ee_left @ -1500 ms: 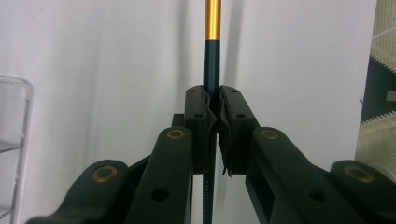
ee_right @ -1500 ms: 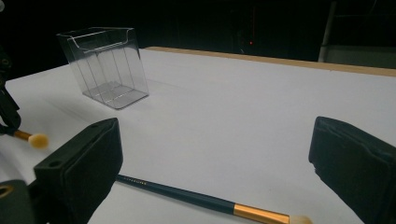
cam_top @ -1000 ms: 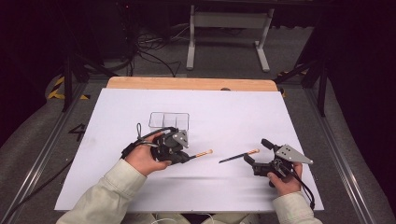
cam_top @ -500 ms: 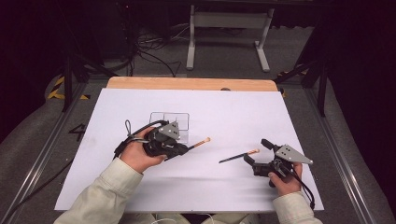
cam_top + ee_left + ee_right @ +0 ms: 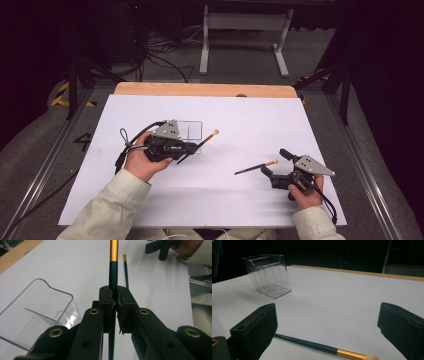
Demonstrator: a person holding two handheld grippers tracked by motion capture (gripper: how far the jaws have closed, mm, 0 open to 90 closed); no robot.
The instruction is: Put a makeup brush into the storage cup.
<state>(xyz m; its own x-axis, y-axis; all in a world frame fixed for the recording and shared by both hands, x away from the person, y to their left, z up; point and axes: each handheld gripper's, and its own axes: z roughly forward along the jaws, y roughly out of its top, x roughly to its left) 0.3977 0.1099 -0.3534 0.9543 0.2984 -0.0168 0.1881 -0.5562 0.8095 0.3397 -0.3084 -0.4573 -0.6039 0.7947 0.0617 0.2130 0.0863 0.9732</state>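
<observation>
Jaws of the left gripper [image 5: 113, 296] are clamping a brush [image 5: 207, 140], which is now moving up off the surface toward the clear holder [image 5: 187, 129]; right gripper [image 5: 327, 322], gaping empty, is waiting beside the second brush [image 5: 255, 167].

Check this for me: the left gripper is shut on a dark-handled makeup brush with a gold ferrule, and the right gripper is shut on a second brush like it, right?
Not quite. The left gripper is shut on the dark-handled makeup brush, but the right gripper is open; the second brush lies on the white table between its jaws, as the right gripper view shows.
</observation>
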